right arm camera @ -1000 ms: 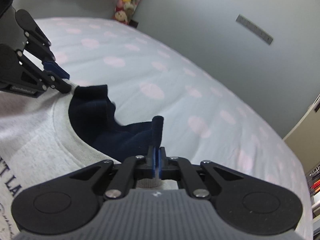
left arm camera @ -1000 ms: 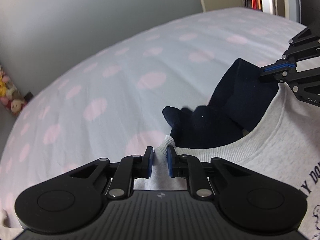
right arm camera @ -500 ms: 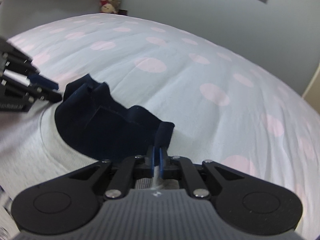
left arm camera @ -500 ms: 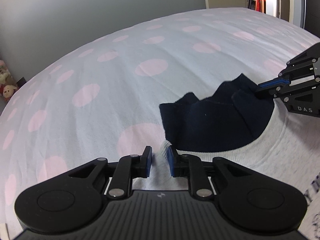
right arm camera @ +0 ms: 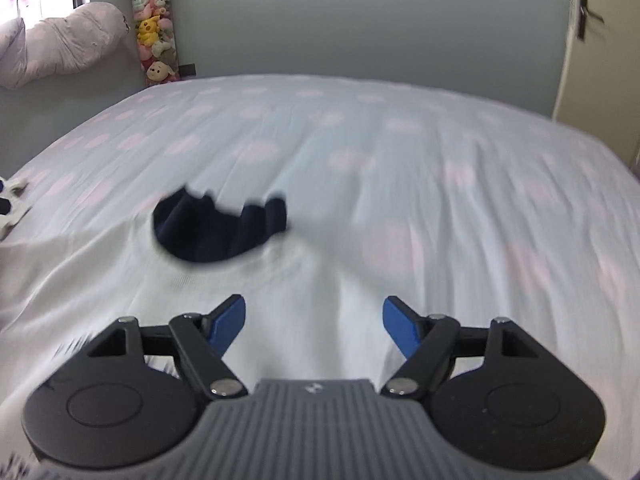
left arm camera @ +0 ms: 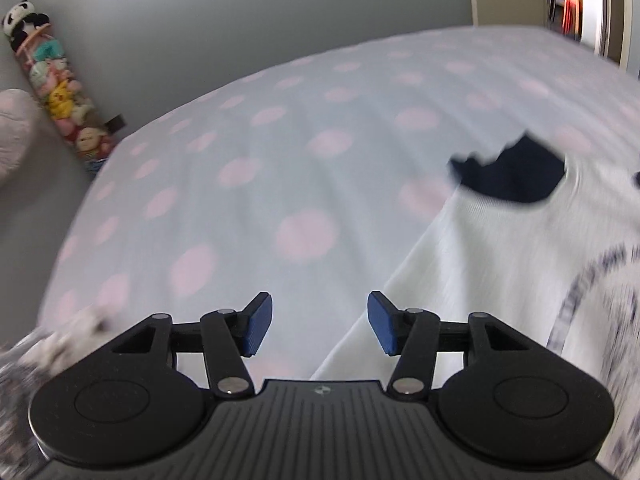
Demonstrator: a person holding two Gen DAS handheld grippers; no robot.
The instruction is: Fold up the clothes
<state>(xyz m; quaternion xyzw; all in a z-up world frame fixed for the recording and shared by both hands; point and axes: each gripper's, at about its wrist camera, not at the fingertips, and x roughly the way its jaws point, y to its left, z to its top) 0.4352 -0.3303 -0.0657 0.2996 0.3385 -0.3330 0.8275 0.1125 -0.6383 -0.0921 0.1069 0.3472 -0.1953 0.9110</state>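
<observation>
Both tongs opening, empty, above a sweatshirt spread on the bed.

The left tongs (left arm camera: pixel 319 322) and right tongs (right arm camera: pixel 313 325) are spreading their blue pads with nothing between them. Just beyond lies the pale grey sweatshirt (right arm camera: pixel 132 280), its navy collar lining (right arm camera: pixel 218 232) farther off, on the pink-dotted bedsheet (right arm camera: pixel 400 152); plush toys (right arm camera: pixel 154 44) stand by the wall.

sweatshirt (left arm camera: pixel 500 264) print: smeared by motion blur, unreadable, cut by right edge
bed (right arm camera: pixel 400 152) dots: blurred
sweatshirt hem: hidden under both claw bodies
</observation>
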